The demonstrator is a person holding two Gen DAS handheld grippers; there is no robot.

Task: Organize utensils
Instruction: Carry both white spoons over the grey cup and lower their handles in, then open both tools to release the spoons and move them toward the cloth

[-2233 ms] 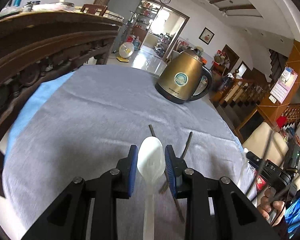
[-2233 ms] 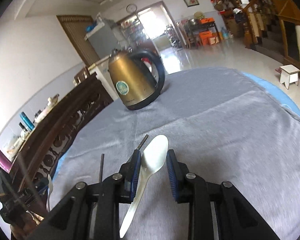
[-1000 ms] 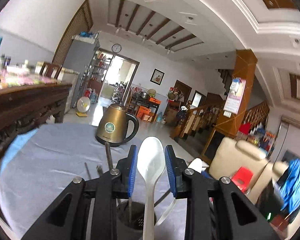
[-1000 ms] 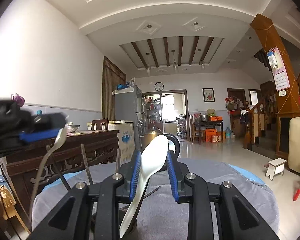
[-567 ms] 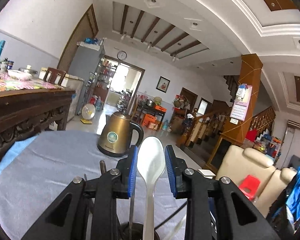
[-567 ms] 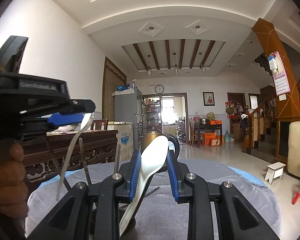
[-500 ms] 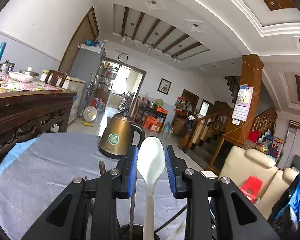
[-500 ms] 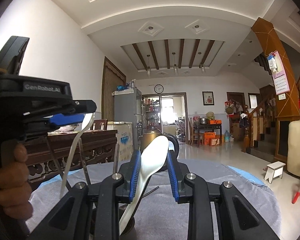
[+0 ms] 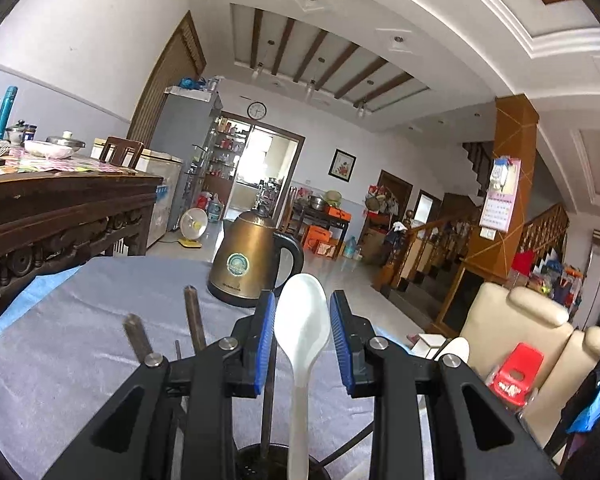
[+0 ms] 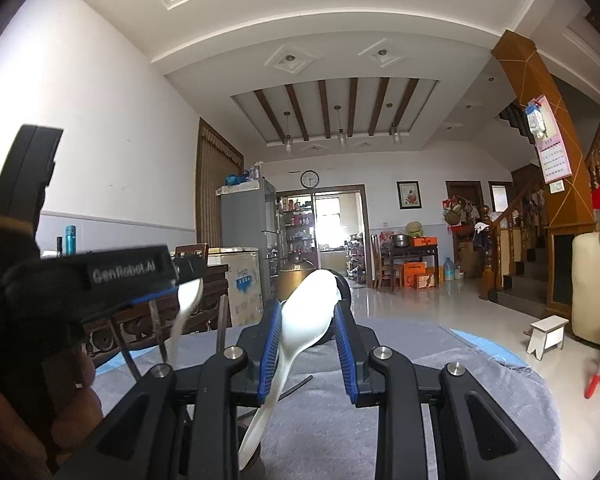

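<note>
My left gripper [image 9: 302, 344] is shut on a white plastic spoon [image 9: 302, 328], held upright with its handle reaching down into a dark utensil holder [image 9: 276, 462] at the bottom edge. Dark chopsticks [image 9: 194, 320] stand up from the holder on the left. My right gripper [image 10: 307, 344] is shut on a second white spoon [image 10: 306, 320], its handle slanting down toward the holder. The left gripper [image 10: 120, 276] with its spoon [image 10: 186, 308] shows at the left of the right wrist view.
A bronze electric kettle [image 9: 252, 260] stands at the far side of the round table under a grey cloth [image 9: 80, 340]. A carved wooden sideboard [image 9: 52, 216] is at the left. A cream armchair [image 9: 532, 344] is at the right.
Both grippers lifted their spoons off the cloth and turned them upright over the holder. Since half a second ago the left gripper has come closer to the right one and lower.
</note>
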